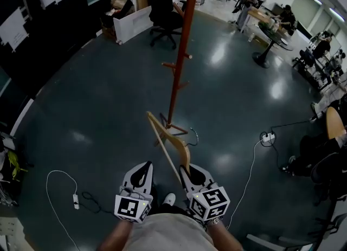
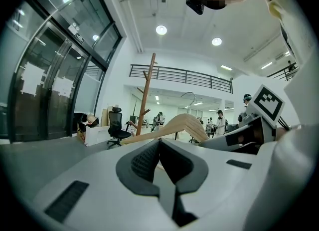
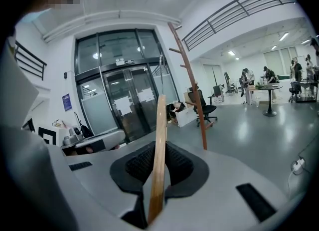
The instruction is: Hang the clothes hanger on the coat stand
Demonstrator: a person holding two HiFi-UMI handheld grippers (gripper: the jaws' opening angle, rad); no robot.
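The wooden clothes hanger is gripped by one arm in my right gripper, which is shut on it; its metal hook points toward the stand. In the right gripper view the hanger runs edge-on up between the pads. The red-brown coat stand rises just ahead, its feet close behind the hanger. My left gripper sits beside the right one, shut and holding nothing. The left gripper view shows the hanger to the right, with the stand behind it.
A black office chair and a white box stand beyond the stand. A power strip with cables lies on the floor at right, another cable and strip at left. People sit round a table far right.
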